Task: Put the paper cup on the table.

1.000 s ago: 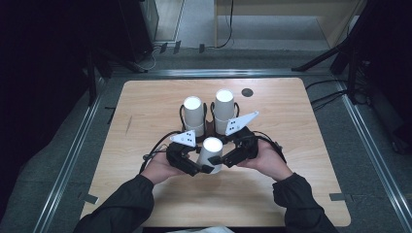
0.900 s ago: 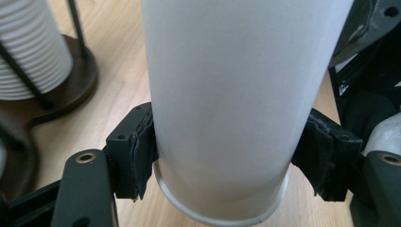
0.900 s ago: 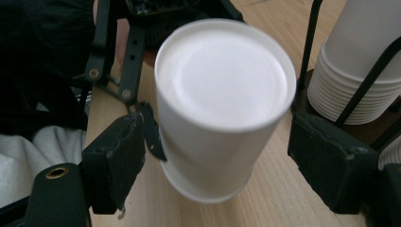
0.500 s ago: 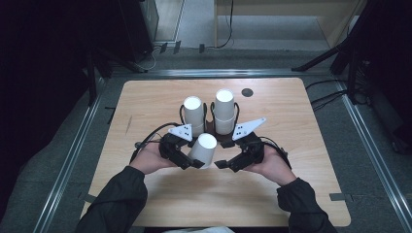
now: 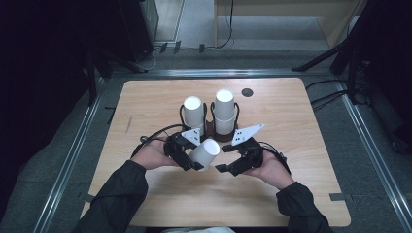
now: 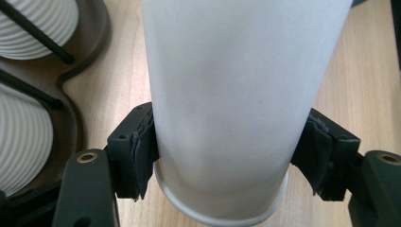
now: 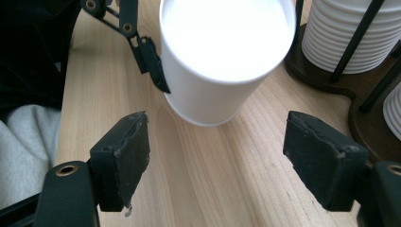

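I had a single white paper cup [image 5: 206,153] pinched in my left gripper [image 5: 187,156], its pads [image 6: 142,151] pressed against the cup's wall just above the rim, so the cup lay tilted with its closed bottom pointing away from the grip, lifted just in front of the cup holder [image 5: 212,132]. I judged that this low hold near the rim kept the thin wall from buckling and left the upper body free for the other tool. My right gripper [image 5: 228,167] sat just beside the cup, its jaws spread and nothing between them; they had just been closing a little, yet the pads [image 7: 124,156] stood apart from the cup with bare table [image 5: 301,121] between. The wire-framed holder stood behind the cup and carried two stacks of upturned ribbed white cups: the left stack [image 5: 193,114] shorter, the right stack [image 5: 225,110] taller. A small dark disc [image 5: 247,92] lay on the table beyond the holder.
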{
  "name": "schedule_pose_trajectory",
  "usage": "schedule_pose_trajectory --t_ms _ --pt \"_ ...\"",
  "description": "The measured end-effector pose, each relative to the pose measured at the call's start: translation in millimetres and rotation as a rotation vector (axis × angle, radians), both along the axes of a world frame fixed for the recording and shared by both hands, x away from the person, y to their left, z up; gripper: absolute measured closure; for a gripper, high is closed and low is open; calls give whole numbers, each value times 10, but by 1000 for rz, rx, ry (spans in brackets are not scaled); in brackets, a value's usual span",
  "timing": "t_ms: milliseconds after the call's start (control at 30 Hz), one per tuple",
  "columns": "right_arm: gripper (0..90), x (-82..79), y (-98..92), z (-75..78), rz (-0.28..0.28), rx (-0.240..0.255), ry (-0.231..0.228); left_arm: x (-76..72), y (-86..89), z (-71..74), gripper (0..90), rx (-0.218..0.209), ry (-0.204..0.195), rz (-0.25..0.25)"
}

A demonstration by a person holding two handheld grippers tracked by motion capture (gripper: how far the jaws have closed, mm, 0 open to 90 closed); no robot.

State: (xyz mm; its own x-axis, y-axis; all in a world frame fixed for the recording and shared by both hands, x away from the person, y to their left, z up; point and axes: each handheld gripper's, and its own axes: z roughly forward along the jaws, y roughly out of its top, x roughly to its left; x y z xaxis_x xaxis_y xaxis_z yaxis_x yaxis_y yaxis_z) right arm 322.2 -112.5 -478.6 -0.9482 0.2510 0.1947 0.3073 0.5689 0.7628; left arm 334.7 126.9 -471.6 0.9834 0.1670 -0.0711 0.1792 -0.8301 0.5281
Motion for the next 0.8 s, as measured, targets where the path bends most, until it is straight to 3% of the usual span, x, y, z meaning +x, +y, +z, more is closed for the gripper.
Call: schedule_pose_trajectory --t_ms 67,200,500,533,800 --pt "239 3 13 -9 5 -2 3 -8 -45 -31 299 35 5 -23" --pt "245 10 72 -25 24 -4 -3 -27 -89 -56 297 50 27 -49" --pt "277 -26 204 23 64 -4 -20 -74 -152 -81 294 52 45 -80" --pt "327 -28 217 27 70 -4 -15 -75 -155 -82 293 53 47 -82" --pt "342 -10 194 46 87 -6 19 -94 -138 -83 268 28 67 -77"
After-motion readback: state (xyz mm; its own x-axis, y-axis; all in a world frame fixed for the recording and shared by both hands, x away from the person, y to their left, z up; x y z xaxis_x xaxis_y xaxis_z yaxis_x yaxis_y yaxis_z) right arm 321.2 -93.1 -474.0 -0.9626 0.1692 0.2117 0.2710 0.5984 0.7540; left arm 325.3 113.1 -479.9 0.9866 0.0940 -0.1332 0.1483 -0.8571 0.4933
